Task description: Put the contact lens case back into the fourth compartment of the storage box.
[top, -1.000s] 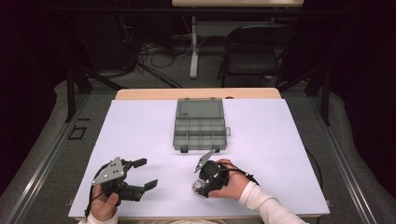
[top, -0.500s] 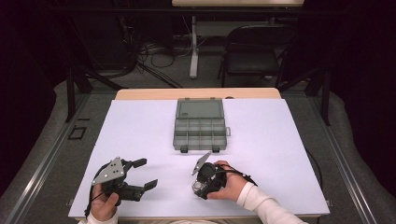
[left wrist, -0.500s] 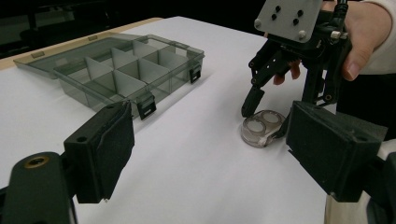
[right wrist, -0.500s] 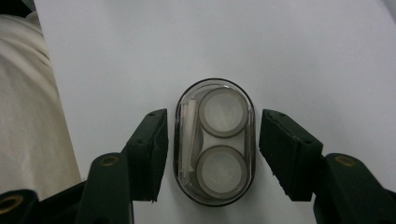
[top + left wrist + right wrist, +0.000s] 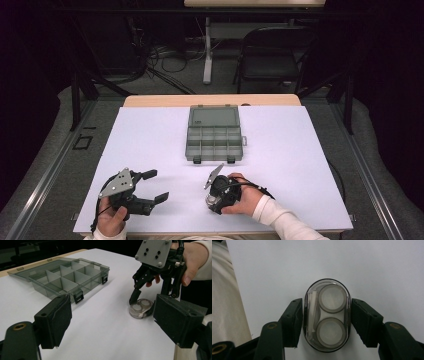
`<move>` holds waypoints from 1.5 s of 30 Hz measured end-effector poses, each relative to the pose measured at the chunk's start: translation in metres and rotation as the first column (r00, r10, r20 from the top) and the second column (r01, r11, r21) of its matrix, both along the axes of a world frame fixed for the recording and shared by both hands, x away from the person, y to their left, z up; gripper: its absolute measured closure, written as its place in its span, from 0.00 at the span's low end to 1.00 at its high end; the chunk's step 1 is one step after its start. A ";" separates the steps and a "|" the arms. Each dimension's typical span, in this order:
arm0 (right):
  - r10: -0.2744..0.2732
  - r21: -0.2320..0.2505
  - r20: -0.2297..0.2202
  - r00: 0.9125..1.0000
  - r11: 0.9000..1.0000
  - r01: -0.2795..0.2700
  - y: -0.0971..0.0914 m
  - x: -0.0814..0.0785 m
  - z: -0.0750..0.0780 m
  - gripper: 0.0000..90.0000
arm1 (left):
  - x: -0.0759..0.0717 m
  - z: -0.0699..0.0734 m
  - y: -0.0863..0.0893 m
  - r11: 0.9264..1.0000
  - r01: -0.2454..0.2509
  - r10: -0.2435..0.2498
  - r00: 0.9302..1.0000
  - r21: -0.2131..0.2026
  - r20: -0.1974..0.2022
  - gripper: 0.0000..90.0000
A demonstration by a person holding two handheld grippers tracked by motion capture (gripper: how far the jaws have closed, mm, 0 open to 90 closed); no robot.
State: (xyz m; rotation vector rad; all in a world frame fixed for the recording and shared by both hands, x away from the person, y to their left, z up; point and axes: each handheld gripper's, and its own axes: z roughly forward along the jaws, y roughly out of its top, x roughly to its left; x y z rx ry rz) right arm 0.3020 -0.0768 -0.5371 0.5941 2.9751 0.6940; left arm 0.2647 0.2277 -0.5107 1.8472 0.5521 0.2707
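- Left gripper (image 5: 150,186): black body and jaws, square foam-like black pads (image 5: 58,317), a brass-coloured pivot ring on the near link.
- Grey three-cornered plate (image 5: 116,183) on top of it, with small dark screw heads.
- Right gripper (image 5: 143,305): black linkage arms, grey plate (image 5: 154,251) with dark screws, a black cable (image 5: 257,188) trailing back.
- Right hand (image 5: 245,200): white, perhaps knitted, long sleeve (image 5: 280,220).
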 end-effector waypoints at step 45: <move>-0.043 -0.028 0.017 0.999 0.999 0.043 0.001 0.001 0.010 0.54 | 0.001 0.000 0.000 1.000 -0.008 0.008 1.000 0.005 -0.005 0.18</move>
